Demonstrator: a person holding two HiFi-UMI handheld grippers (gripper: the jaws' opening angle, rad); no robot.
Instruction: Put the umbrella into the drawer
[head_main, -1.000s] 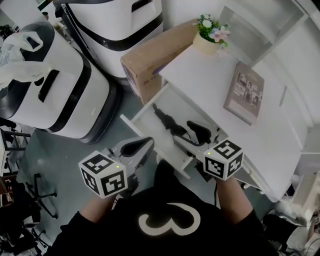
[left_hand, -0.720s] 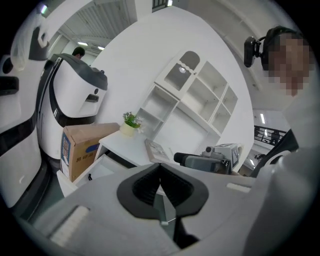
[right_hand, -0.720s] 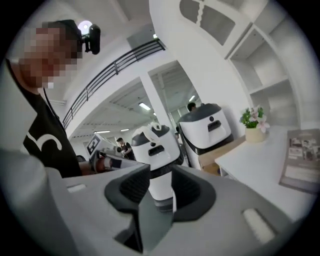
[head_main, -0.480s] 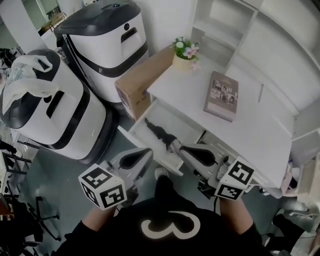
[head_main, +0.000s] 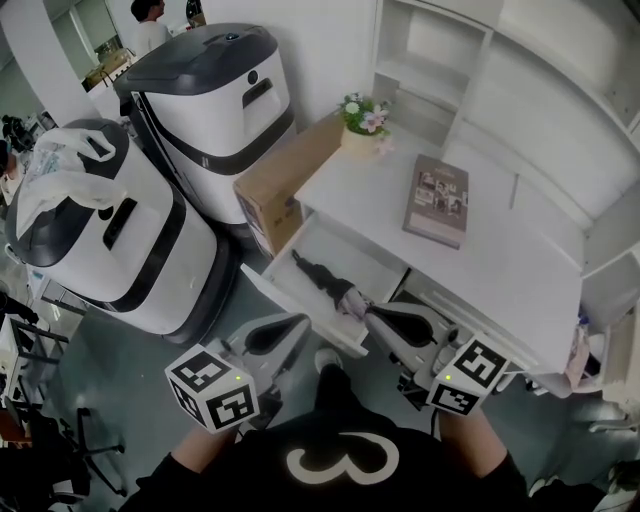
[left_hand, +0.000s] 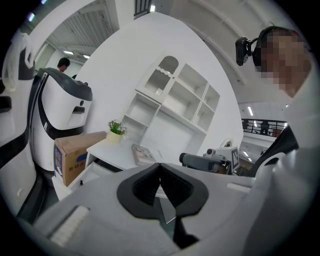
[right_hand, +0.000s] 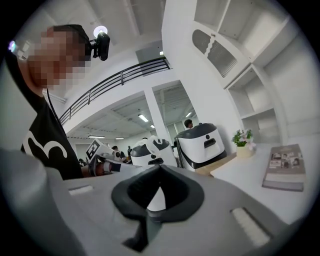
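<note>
Umbrella (head_main: 322, 280), black and folded, lies inside the open drawer (head_main: 345, 250). Bench (head_main: 500, 265) sits above the drawer, with a book (head_main: 437, 200) on top. Left gripper (head_main: 292, 327) and right gripper (head_main: 383, 318) are both closed and empty, near the drawer front.

L gripper (left_hand: 160, 167) jaws together, empty; beyond: cardboard box (left_hand: 75, 150), flower pot (left_hand: 116, 131), book (left_hand: 142, 153) on desk (left_hand: 111, 148).

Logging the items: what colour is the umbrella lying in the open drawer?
The umbrella is black; the head view shows it best.
</note>
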